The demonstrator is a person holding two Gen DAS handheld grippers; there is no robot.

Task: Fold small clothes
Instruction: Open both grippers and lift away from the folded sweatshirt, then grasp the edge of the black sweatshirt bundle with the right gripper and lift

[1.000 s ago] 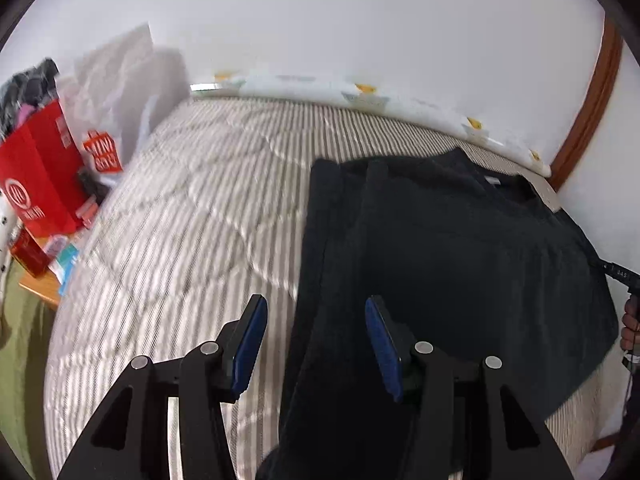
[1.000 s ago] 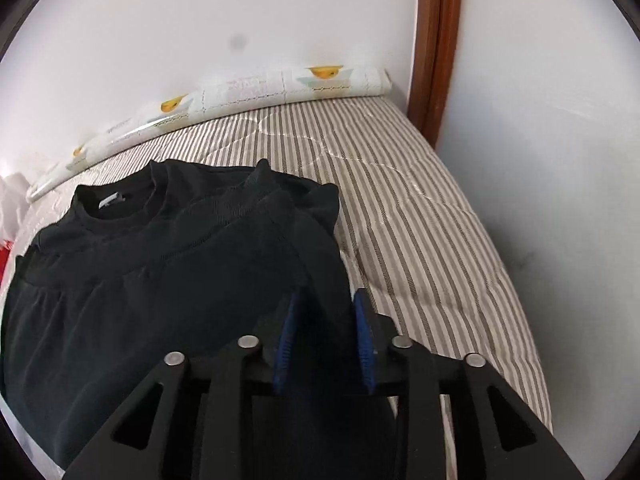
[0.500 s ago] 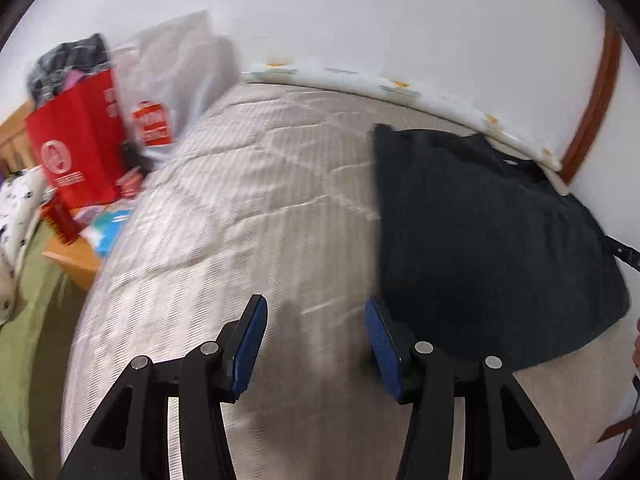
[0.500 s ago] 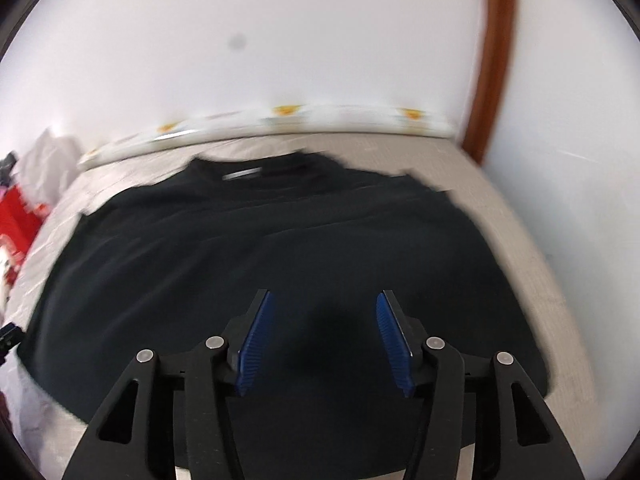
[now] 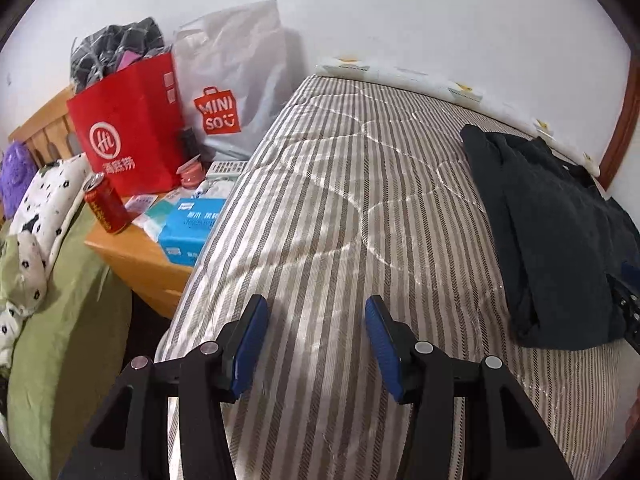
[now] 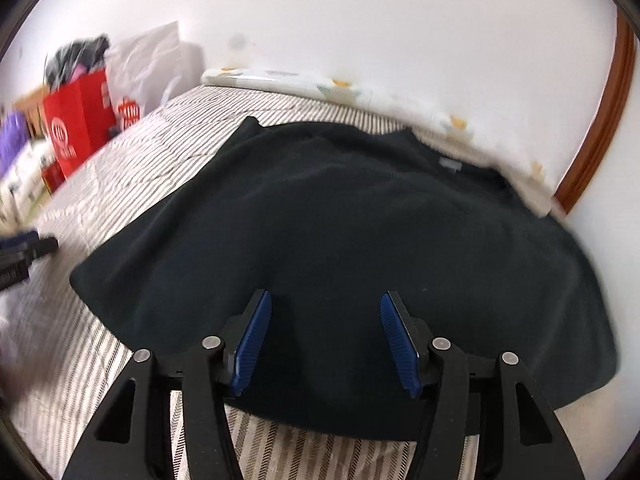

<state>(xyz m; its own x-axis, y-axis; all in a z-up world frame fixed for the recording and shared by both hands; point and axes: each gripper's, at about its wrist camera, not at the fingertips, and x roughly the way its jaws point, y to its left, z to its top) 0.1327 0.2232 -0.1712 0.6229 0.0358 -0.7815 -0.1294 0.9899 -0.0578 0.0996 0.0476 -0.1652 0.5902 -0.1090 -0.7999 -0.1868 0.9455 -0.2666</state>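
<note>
Red bag [image 5: 128, 128] and can [image 5: 106, 208] sit on the nightstand [image 5: 136, 256] far left. Left gripper [image 5: 312, 344] is spread wide over bare striped mattress [image 5: 340, 208], holding nothing. The black shirt [image 6: 340, 232] lies flat to its right, with the right gripper [image 6: 326, 336] spread apart above its lower edge, also empty.

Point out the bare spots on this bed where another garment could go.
Free: the striped quilted mattress between the black sweater and the bed's edge by the wooden nightstand. Crowded: the nightstand, holding a red paper bag, a red can and a blue tissue box.
</note>
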